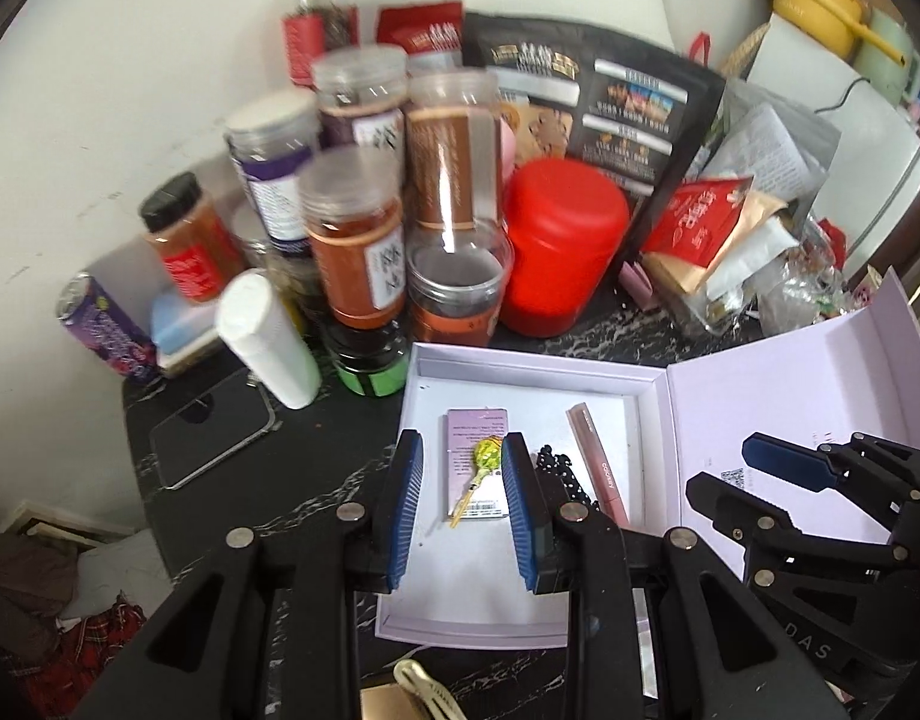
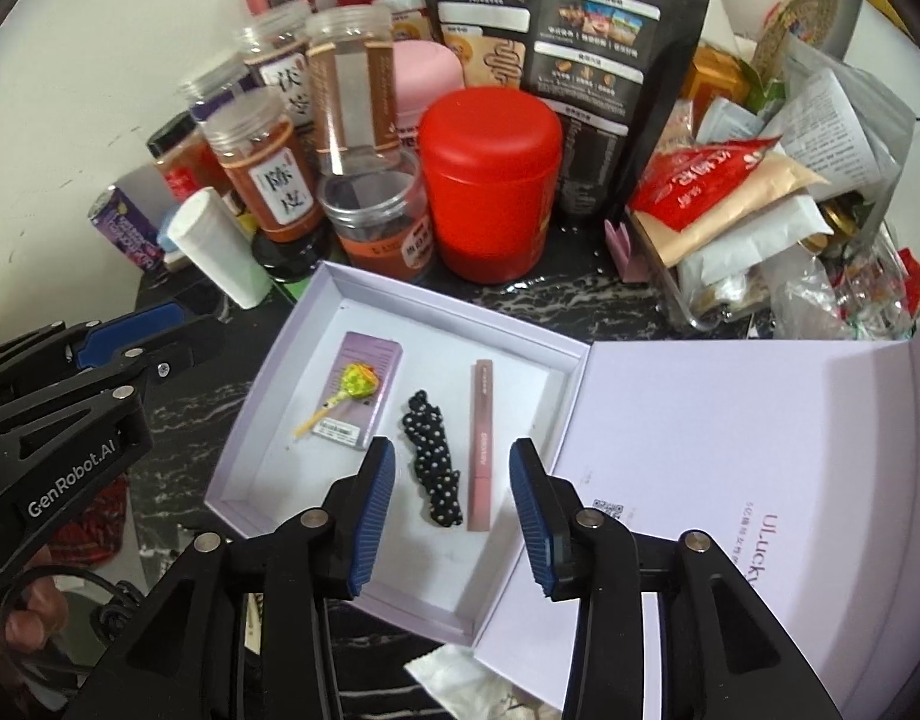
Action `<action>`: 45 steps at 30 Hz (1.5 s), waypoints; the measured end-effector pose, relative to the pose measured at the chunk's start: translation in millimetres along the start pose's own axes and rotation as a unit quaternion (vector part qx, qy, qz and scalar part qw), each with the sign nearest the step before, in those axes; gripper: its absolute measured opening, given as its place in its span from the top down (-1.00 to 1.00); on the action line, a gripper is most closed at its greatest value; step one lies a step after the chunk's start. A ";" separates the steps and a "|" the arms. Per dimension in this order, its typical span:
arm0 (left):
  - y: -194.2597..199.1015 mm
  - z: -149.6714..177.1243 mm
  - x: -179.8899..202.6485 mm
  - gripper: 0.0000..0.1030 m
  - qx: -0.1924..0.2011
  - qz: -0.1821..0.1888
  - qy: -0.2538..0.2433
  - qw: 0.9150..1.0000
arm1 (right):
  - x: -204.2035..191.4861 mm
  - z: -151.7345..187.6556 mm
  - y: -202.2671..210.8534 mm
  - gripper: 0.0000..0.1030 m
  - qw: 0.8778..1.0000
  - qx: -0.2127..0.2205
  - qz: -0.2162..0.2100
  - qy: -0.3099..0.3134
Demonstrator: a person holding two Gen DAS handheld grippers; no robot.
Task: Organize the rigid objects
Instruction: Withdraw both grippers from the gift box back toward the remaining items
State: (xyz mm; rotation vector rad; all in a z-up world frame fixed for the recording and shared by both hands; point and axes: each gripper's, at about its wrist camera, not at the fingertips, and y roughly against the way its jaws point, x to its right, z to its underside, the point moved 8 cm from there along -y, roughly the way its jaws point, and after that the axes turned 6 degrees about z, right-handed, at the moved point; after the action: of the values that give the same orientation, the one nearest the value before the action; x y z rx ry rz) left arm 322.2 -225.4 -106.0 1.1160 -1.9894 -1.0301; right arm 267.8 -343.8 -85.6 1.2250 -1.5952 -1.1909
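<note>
An open lilac box (image 1: 523,363) (image 2: 453,309) lies on the dark marble counter, its lid (image 2: 730,438) folded out to the right. Inside lie a purple card box (image 1: 475,429) (image 2: 369,360) with a yellow-green lollipop (image 1: 487,453) (image 2: 359,379) on it, a black polka-dot scrunchie (image 1: 553,465) (image 2: 432,456) and a pink lip tube (image 1: 598,462) (image 2: 481,444). My left gripper (image 1: 463,483) is open and empty above the card box. My right gripper (image 2: 450,474) is open and empty above the scrunchie and tube; it also shows in the left wrist view (image 1: 724,468).
Behind the box stand several spice jars (image 1: 357,240) (image 2: 267,174), a red canister (image 1: 559,240) (image 2: 490,180), a white bottle (image 1: 267,342), a purple can (image 1: 99,327) and a black pouch (image 2: 568,60). Packets (image 2: 760,198) pile up at right. A phone (image 1: 210,435) lies at left.
</note>
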 end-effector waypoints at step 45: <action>162.0 133.9 -95.8 -0.99 0.075 -0.082 0.139 0.984 | -125.7 73.2 92.4 0.06 0.986 0.059 -0.088 0.130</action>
State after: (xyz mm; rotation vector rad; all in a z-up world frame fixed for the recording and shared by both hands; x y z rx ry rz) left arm 193.3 -42.8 -47.7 1.4407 -1.7978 -0.7632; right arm 205.4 -197.3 -19.9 1.5565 -1.4023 -1.0061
